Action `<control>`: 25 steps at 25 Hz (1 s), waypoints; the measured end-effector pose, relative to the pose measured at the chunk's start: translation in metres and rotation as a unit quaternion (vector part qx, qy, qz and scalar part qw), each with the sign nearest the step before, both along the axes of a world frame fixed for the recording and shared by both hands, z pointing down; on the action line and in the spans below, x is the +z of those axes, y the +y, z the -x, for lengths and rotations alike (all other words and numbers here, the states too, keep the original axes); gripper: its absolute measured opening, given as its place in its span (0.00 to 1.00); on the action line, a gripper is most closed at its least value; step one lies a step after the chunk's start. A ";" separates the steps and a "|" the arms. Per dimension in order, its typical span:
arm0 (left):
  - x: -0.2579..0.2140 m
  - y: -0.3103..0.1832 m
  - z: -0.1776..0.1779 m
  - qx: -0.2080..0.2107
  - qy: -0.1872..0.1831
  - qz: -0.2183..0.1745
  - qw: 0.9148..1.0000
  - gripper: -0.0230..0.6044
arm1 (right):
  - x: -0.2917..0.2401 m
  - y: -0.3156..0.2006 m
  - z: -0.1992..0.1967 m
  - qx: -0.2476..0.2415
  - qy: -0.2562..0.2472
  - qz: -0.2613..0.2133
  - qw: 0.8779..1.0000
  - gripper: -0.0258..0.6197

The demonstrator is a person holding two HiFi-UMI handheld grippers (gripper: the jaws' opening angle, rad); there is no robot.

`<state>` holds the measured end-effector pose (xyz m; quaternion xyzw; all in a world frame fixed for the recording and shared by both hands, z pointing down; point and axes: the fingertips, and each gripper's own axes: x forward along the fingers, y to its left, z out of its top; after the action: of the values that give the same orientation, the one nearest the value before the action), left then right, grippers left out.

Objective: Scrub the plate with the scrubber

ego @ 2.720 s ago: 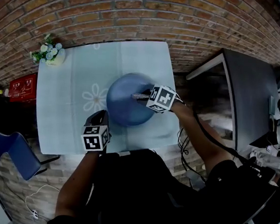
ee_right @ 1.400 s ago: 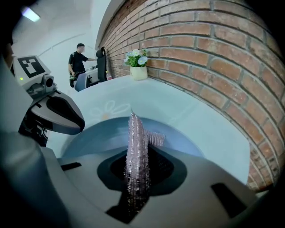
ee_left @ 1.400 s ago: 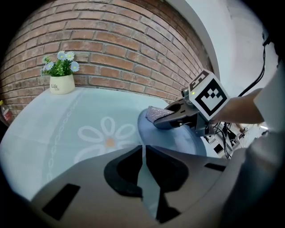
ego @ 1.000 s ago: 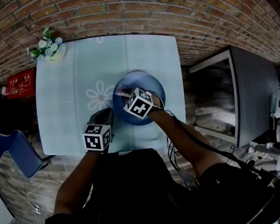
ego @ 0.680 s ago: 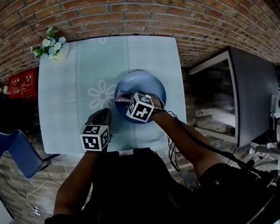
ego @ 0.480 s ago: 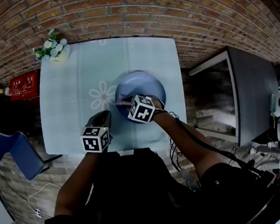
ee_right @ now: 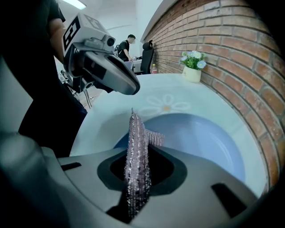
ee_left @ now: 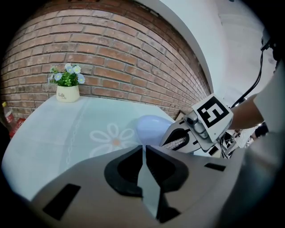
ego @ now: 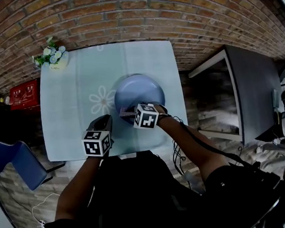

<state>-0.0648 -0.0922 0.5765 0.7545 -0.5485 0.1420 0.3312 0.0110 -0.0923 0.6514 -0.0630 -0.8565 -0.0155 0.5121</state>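
At the far left of the head view a small pot of flowers [ego: 51,57] stands on the back corner of the table [ego: 67,130], which is covered in a pale cloth with a daisy print [ego: 101,101]; a blue chair [ego: 13,162] sits on the floor beside that edge. The left gripper [ee_left: 143,147] hovers over the near part of the cloth, left of the plate and apart from it – its jaws are drawn together to a thin slit with nothing between them. Next comes the blue plate [ego: 143,90], lying flat just right of the daisy, roughly at the middle of the table. The right gripper [ee_right: 136,133] reaches over the plate's near rim, jaws clamped on the scrubber [ee_right: 137,164] (a glittery, silvery mesh pad held on edge), whose tip pokes out over the plate's inner surface – whether it touches the plate cannot be told. Beyond the table's right edge stands a dark desk [ego: 255,90].
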 end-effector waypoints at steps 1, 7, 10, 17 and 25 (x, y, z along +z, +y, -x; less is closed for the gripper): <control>-0.001 0.000 -0.001 0.002 0.001 0.000 1.000 0.09 | 0.000 0.003 -0.002 -0.003 0.002 0.004 1.000 0.14; -0.004 -0.001 -0.007 0.005 0.004 -0.002 1.000 0.09 | -0.001 0.015 -0.016 -0.020 0.005 0.026 0.999 0.14; -0.004 -0.001 -0.008 0.000 0.003 -0.006 1.000 0.09 | -0.001 0.021 -0.023 -0.034 0.011 0.033 0.999 0.14; -0.002 0.004 -0.008 -0.016 0.005 -0.003 1.000 0.09 | -0.004 0.030 -0.040 -0.075 0.026 0.092 0.993 0.14; -0.006 0.004 -0.002 -0.045 0.003 -0.001 0.999 0.09 | -0.029 -0.015 -0.018 -0.070 -0.046 0.060 0.995 0.14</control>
<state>-0.0628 -0.0879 0.5709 0.7297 -0.5811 0.1240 0.3384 0.0292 -0.1072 0.6227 -0.1522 -0.8720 -0.0030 0.4653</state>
